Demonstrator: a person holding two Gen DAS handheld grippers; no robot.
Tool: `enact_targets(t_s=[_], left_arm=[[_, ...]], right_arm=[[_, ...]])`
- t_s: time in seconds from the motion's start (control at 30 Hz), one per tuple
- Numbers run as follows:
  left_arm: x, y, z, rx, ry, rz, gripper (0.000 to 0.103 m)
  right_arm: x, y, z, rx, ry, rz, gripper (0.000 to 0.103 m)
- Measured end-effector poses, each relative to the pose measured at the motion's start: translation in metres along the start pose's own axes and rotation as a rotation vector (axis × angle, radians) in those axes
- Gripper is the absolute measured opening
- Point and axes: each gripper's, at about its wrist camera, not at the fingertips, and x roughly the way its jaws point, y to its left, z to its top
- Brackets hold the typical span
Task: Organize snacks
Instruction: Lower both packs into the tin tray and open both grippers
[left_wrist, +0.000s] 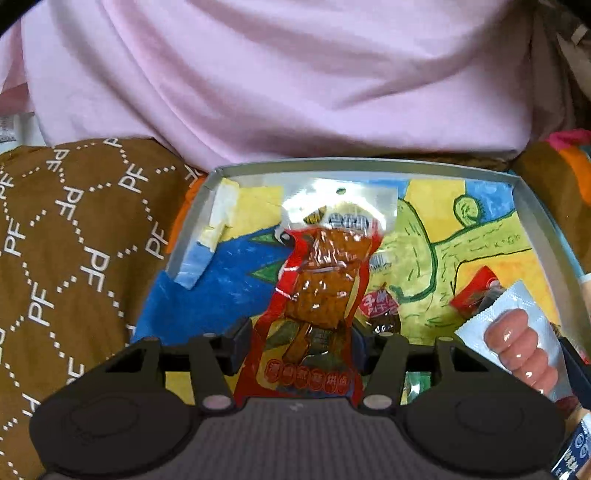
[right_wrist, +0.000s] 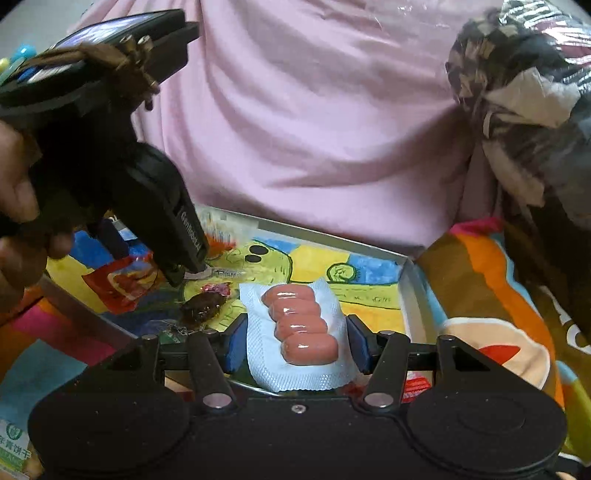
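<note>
Our left gripper (left_wrist: 301, 345) clamps a red snack packet (left_wrist: 317, 295), its bottom hidden; our right gripper (right_wrist: 293, 345) grips sausages (right_wrist: 301, 325) over the painted tray (left_wrist: 532, 221), low in frame.

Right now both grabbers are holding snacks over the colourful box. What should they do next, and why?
Probably lower and let go. The left gripper holds the red snack packet and the right gripper holds the sausage pack, both already over the tray, where other snacks lie.

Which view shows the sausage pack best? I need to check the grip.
The right wrist view: the sausage pack sits centred and whole between the right gripper pads. The left wrist view catches it only at the right edge, partly cut off.
</note>
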Motion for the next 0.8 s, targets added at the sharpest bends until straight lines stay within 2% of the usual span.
enact_targets(t_s=[0.17,0.23,0.4,0.47,0.57,0.7,0.8], left_arm=[[0.01,-0.001,-0.007,-0.015,0.023,0.006,0.062],[0.011,0.0,-0.009,-0.03,0.02,0.01,0.066],[0.006,0.003,-0.008,-0.04,0.011,0.01,0.076],[0.0,0.005,-0.008,-0.048,-0.001,0.002,0.085],[-0.013,0.01,-0.007,-0.069,-0.024,-0.001,0.093],[-0.031,0.019,-0.002,-0.084,-0.037,-0.006,0.097],[-0.049,0.027,0.003,-0.103,-0.056,-0.011,0.099]], right_arm=[[0.005,-0.001,-0.003,0.013,0.014,0.0,0.06],[0.007,-0.002,-0.003,0.01,0.017,0.001,0.061],[0.003,0.003,-0.003,-0.007,0.0,0.023,0.084],[0.001,0.003,0.0,-0.005,-0.01,0.022,0.087],[-0.004,0.002,0.005,0.0,-0.017,0.024,0.094],[-0.016,0.0,0.015,0.008,-0.036,0.012,0.102],[-0.029,-0.002,0.026,0.026,-0.058,0.006,0.102]])
